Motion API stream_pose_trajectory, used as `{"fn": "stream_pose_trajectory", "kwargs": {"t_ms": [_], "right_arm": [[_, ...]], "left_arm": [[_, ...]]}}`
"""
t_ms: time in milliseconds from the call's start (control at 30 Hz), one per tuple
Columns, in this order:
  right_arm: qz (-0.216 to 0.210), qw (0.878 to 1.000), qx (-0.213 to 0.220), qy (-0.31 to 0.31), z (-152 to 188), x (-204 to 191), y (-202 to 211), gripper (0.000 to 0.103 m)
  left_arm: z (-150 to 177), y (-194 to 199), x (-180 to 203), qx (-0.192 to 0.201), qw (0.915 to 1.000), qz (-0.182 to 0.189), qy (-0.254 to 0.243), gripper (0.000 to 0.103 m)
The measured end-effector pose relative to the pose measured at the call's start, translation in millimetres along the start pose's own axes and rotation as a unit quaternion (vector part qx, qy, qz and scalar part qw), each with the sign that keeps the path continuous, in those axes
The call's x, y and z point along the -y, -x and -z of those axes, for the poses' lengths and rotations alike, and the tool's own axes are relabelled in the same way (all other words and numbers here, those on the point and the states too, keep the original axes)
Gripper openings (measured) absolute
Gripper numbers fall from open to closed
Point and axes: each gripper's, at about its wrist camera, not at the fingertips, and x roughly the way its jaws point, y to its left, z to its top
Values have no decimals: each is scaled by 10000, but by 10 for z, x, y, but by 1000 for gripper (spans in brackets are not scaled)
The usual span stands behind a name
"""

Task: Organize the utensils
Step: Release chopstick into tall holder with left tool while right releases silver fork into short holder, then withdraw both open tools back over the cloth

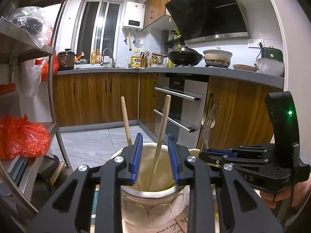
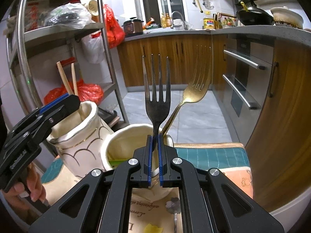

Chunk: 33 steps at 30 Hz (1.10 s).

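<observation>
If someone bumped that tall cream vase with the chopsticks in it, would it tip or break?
Probably it tips fairly readily: the vase is tall and narrow, and stands on a soft quilted mat. Its glazed, gold-lined surface looks ceramic, so likely heavy for its size, slippery to grip, and apt to chip. The chopsticks lean loosely inside and would rattle or shift.

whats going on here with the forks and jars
A person is sorting utensils with a claw in each hand. The right claw is shut on a silver fork standing in the near jar, next to a gold fork. The left claw is open over the other jar, with a chopstick between its jaws.
</observation>
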Motion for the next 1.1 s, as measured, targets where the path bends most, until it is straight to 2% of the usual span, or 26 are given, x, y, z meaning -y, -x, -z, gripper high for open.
{"fn": "stream_pose_trajectory", "kwargs": {"t_ms": [67, 200, 267, 300, 367, 400, 467, 500, 567, 667, 867, 1100], "right_arm": [[-35, 10000, 13, 9, 2, -1, 12, 20], [-101, 9999, 82, 52, 25, -31, 99, 31], [-106, 9998, 162, 99, 54, -39, 175, 44], [-84, 9997, 199, 112, 73, -35, 215, 46], [-81, 9996, 259, 67, 107, 4, 292, 58], [-79, 9996, 271, 26, 115, 21, 321, 62], [-55, 9995, 300, -108, 137, 96, 399, 83], [-35, 9992, 334, -211, 150, 152, 457, 86], [-26, 9987, 392, -321, 163, 215, 537, 95], [52, 9980, 521, -358, 179, 278, 680, 98], [397, 9958, 779, -285, 253, 327, 918, 98], [446, 9958, 783, -171, 366, 326, 1075, 98]], "left_arm": [[3, 23, -1, 6, 10000, 14, 31, 30], [1, 51, -24, -15, 9999, 18, 114, 36], [-9, 92, -33, 4, 9999, 39, 142, 41], [-20, 125, -35, 35, 9999, 46, 153, 44], [-43, 201, -33, 113, 9998, 76, 171, 55], [-54, 231, -29, 139, 9997, 87, 168, 56], [-70, 291, -12, 148, 9998, 97, 137, 64], [-74, 312, -1, 146, 9998, 99, 124, 67], [-78, 380, 23, 142, 9998, 100, 81, 84], [-80, 508, 82, 176, 9998, 73, -24, 98], [-66, 737, 172, 117, 9999, 64, -107, 98], [-46, 998, 155, 76, 10000, -32, -33, 98]]}}
